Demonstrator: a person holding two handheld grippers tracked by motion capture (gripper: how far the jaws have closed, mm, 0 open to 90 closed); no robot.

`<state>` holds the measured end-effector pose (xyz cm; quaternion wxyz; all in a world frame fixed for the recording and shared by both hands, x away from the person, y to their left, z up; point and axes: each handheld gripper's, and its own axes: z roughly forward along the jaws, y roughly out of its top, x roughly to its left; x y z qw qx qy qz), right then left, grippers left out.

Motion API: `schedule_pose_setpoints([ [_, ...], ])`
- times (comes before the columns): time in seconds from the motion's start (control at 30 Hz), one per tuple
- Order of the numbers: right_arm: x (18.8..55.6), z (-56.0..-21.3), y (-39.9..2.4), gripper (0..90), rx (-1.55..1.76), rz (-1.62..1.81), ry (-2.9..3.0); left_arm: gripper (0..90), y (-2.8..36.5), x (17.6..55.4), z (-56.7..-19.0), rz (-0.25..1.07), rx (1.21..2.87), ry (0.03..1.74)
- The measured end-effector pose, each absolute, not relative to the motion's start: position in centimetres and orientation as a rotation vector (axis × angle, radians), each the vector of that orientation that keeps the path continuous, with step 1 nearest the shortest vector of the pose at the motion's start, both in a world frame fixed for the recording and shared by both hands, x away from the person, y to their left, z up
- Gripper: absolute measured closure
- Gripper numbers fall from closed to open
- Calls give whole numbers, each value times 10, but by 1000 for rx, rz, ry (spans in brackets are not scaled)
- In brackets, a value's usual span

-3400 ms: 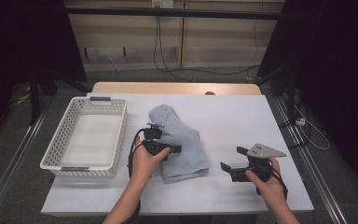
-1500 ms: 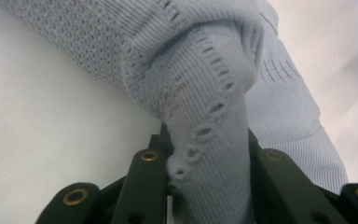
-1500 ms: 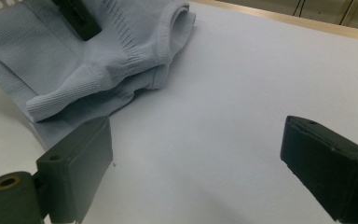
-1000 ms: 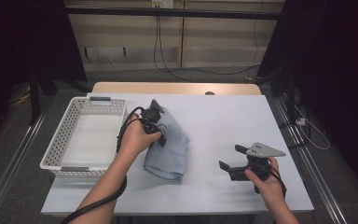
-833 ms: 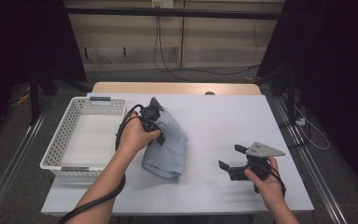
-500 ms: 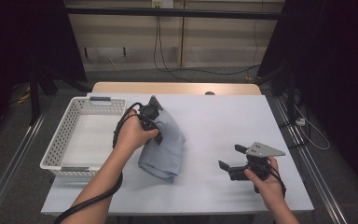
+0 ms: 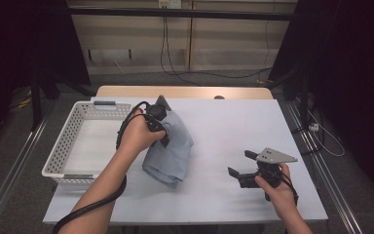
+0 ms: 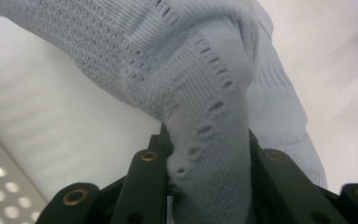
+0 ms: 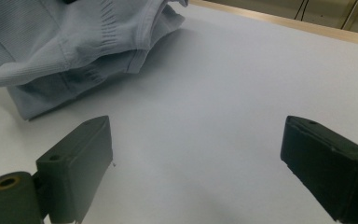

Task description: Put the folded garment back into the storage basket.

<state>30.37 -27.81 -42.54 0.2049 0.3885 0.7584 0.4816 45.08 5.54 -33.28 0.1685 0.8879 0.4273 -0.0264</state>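
Note:
A pale blue knitted garment (image 7: 171,151) hangs bunched from my left gripper (image 7: 161,127), lifted at its top while its lower folds rest on the white table (image 7: 224,131). In the left gripper view the knit fabric (image 8: 205,116) is pinched between the two black jaws. My right gripper (image 7: 241,167) rests low near the table's front right, jaws wide apart with only bare tabletop between them. The right gripper view has the garment (image 9: 74,51) lying to the upper left, well beyond the fingertips (image 9: 81,154).
A white perforated basket (image 7: 61,156) stands at the left side of the table, close beside the garment and my left hand. A wooden strip (image 7: 185,91) runs along the table's far edge. Dark rails and cables lie on the floor around.
My left hand has carried the garment leftward and up, toward the basket; the cloth has bunched and dragged along the table. My right gripper has stayed where it was.

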Motion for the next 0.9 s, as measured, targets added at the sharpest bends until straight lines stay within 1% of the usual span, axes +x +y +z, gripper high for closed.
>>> schedule_pose_setpoints([
  [0.5, 304, -426, -277, 90, 1082, 1345, 2118, 732, 60, 456, -313, 9, 2564, 1186],
  [0.53, 304, -426, -277, 89, 1082, 1343, 2120, 732, 61, 457, -311, 24, 2586, 1172],
  [0.9, 304, -427, -276, 90, 1080, 1341, 2125, 732, 69, 461, -296, 70, 2607, 1171],
])
